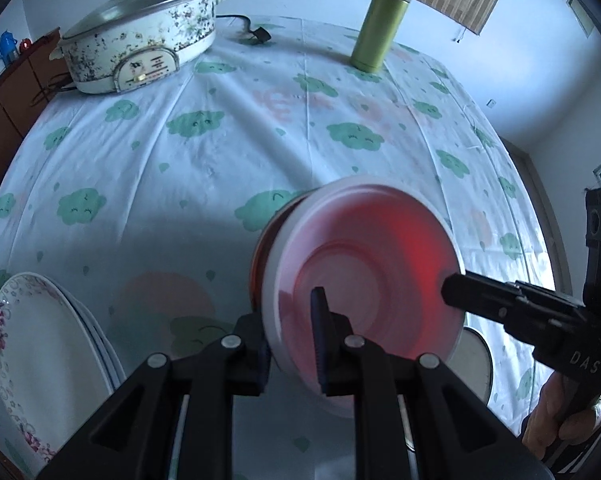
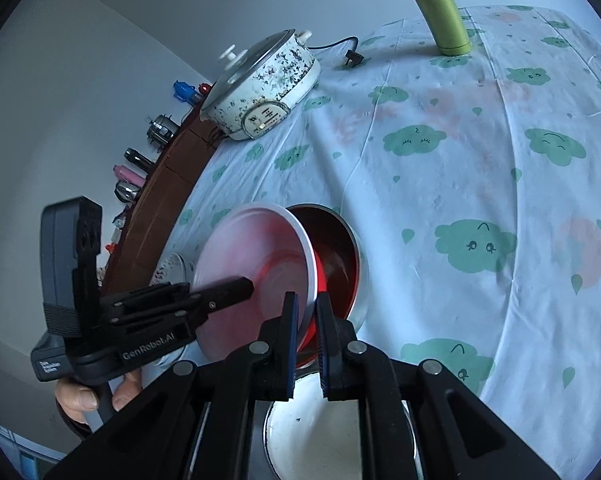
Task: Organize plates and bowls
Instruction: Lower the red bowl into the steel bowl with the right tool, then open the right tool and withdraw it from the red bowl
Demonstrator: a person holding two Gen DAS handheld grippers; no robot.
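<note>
Left gripper [image 1: 292, 344]: jaws narrow, clamped on rim of red bowl [image 1: 364, 268]; one finger inside, one outside. Right gripper [image 2: 306, 344]: jaws narrow, clamped on opposite rim of same bowl [image 2: 256, 268]. Bowl tilted on edge, blurred, above second red bowl [image 2: 340, 264] near tabletop's near edge. White bowl [image 2: 320, 436] directly below right gripper. Stacked floral plates [image 1: 40, 364] at near left corner. Electric pot [image 1: 140, 36] at far left corner; green flask [image 1: 376, 28] at far edge.
</note>
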